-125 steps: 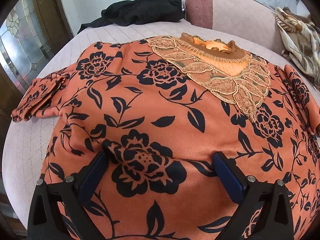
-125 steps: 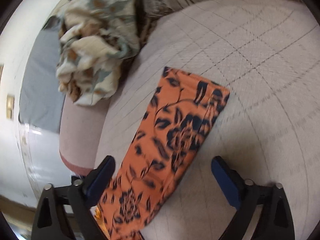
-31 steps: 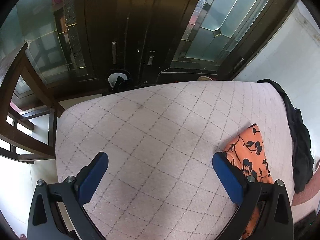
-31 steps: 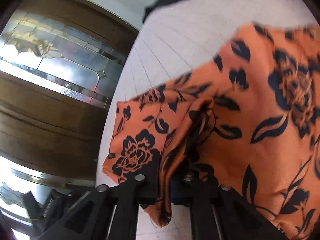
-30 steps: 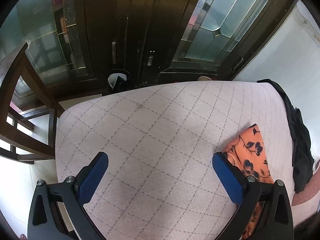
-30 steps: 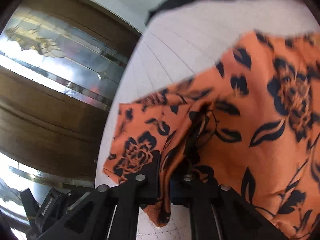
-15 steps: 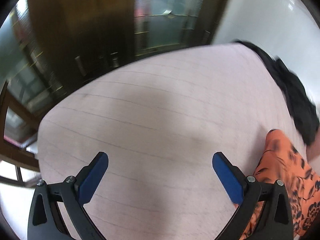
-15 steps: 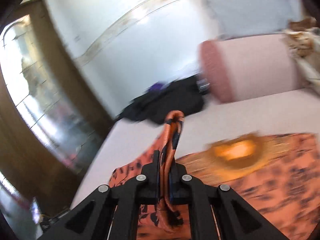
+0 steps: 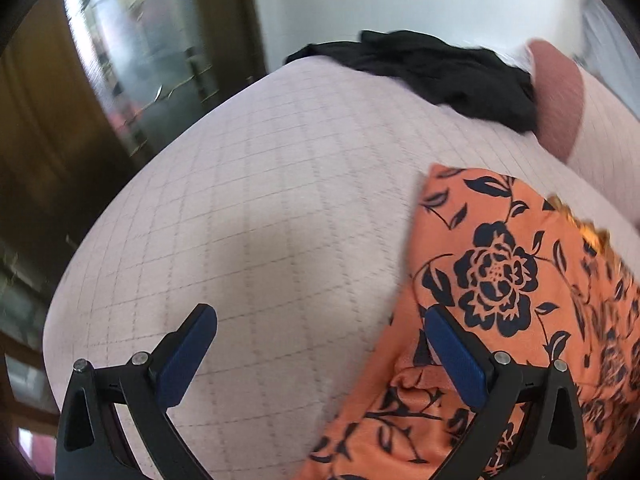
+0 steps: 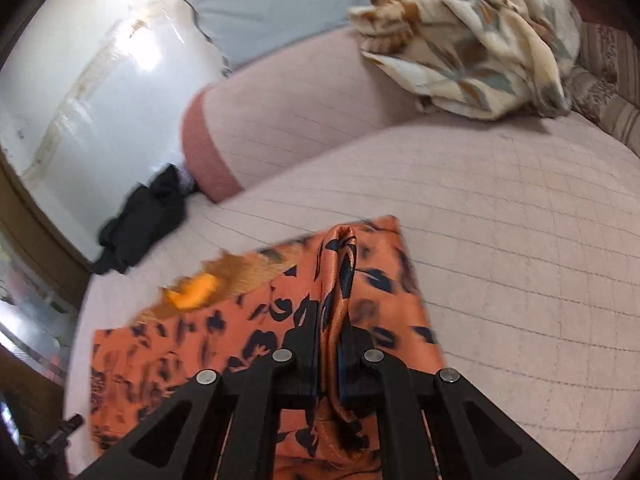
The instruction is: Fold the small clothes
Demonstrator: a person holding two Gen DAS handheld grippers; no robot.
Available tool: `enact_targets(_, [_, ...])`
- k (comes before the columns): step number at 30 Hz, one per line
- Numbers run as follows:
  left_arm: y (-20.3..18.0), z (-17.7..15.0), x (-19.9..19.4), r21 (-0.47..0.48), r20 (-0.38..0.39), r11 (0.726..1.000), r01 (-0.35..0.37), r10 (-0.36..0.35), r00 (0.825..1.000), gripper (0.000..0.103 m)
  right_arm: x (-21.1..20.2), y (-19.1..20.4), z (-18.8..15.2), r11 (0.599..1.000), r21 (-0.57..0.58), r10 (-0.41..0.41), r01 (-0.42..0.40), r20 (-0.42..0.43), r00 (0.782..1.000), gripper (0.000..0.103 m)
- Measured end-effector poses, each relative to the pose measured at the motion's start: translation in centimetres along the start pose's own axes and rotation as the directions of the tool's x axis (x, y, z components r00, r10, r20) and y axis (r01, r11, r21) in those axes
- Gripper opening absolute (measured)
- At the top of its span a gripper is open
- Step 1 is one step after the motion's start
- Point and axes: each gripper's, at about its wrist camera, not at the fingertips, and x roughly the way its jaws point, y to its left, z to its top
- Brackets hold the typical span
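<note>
The right gripper (image 10: 330, 364) is clamped on a bunched fold of the orange floral top (image 10: 248, 332), which lies across the near part of the quilted bed (image 10: 500, 240); the left gripper (image 9: 320, 354) hangs with jaws apart over the top's edge. The slippery bunch could slip free, spoiling the fold.

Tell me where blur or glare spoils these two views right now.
Left wrist view: door glass and orange floral garment smeared at its right edge. Right wrist view: the garment's neckline blurred, glare on the wall; pinched fold in the right hand-held gripper sharp.
</note>
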Motion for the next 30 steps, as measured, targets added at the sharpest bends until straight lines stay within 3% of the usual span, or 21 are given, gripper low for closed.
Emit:
enact_targets(3, [-0.8,-0.4,0.1,0.041,0.009,0.999,0.01,-0.01,1.0,0.103,2.1,-2.1,0.0,0.999,0.048,-0.025,0.026,-0.036,0.999,0.006])
enact_targets(5, [-1.7,-0.6,0.7,0.068,-0.013,0.998,0.011,-0.011,1.0,0.103,4.0,-3.3,-0.4,0.995,0.1,0.0,0.013,-0.133,0.991,0.009])
enact_targets(9, [-3.0,-1.0,2.3,0.103,-0.072,0.994,-0.02,0.027,0.997,0.103,3.8,-5.1,0.0,0.99,0.141,0.053,-0.03,-0.161,0.986,0.014])
enact_targets(14, [-3.8,-0.9,1.8,0.117,-0.063,0.993,-0.035,0.042,0.997,0.103,1.0,-6.7,1.4,0.982,0.19,0.008,0.009,-0.088,0.996,0.016])
enact_targets(18, [-4.2,-1.0,1.4,0.122,-0.05,0.992,-0.038,0.045,0.998,0.103,-1.1,-4.2,1.4,0.991,0.106,0.087,-0.081,-0.058,0.994,0.016])
enact_targets(21, [-4.2,-1.1,0.9,0.133,-0.035,0.99,-0.054,0.059,0.998,0.103,-0.2,-2.4,0.5,0.99,0.06,0.135,-0.129,-0.114,0.984,0.016])
enact_targets(23, [-4.0,-1.1,0.8,0.13,-0.043,0.99,-0.056,0.062,0.997,0.103,2.0,-1.7,-0.4,0.996,0.039,0.081,-0.075,-0.203,0.976,0.016])
enact_targets(24, [-3.9,-1.0,0.8,0.123,-0.051,0.991,-0.046,0.053,0.997,0.103,3.8,-1.7,-1.0,1.0,0.018,0.021,-0.017,-0.274,0.961,0.016])
enact_targets(28, [-3.4,-0.7,0.5,0.104,-0.044,0.994,-0.043,0.048,0.998,0.103,3.5,0.1,-0.3,1.0,-0.005,0.0,-0.002,-0.248,0.969,0.016])
enact_targets(30, [-3.0,-0.6,0.2,0.093,-0.039,0.995,-0.034,0.037,0.999,0.103,3.2,2.4,0.1,0.998,-0.044,0.039,-0.051,-0.229,0.973,0.016])
